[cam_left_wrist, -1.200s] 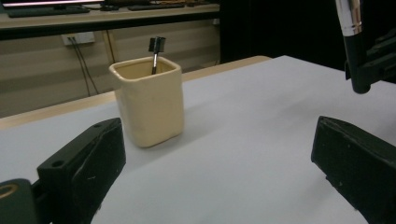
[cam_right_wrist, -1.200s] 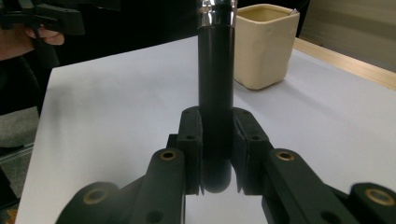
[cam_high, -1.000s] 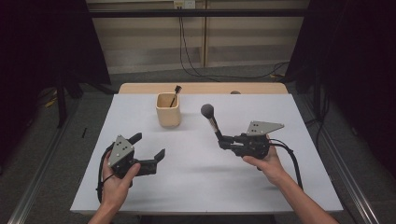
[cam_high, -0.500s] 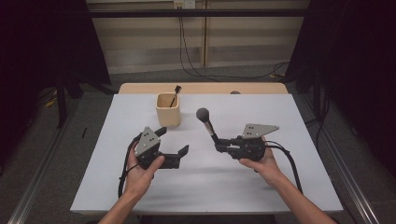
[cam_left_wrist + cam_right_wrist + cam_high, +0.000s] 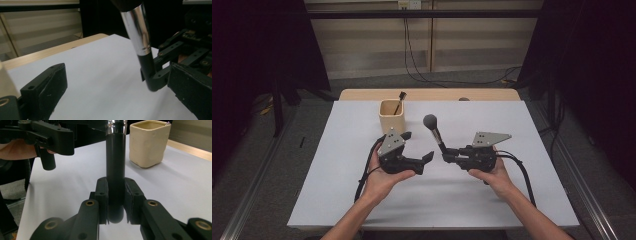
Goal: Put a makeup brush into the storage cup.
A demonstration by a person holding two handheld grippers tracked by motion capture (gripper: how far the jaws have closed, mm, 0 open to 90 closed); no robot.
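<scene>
A makeup brush (image 5: 436,132) with a round dark head, chrome ferrule (image 5: 137,32) and black handle (image 5: 115,170) stands tilted above the white table. My right gripper (image 5: 447,156) is shut on the bottom of that handle, its pads (image 5: 102,195) pressing both sides. My left gripper (image 5: 418,146) is open just left of the brush, at handle height. In the left gripper view its jaws stand wide apart, with the handle and the right gripper's fingertips (image 5: 156,81) near the right jaw. From the right gripper view the left gripper (image 5: 52,140) sits at upper left.
A cream square cup (image 5: 392,116) stands behind the left gripper, holding a small dark brush (image 5: 400,100); it appears in the right gripper view too (image 5: 148,142). White sheet (image 5: 362,200) covers the table, with a wooden strip (image 5: 432,94) at the far edge. Cables trail from both grippers.
My left gripper has moved right across the table, from the left side to just beside the held brush. The right gripper and brush have stayed almost in place.
</scene>
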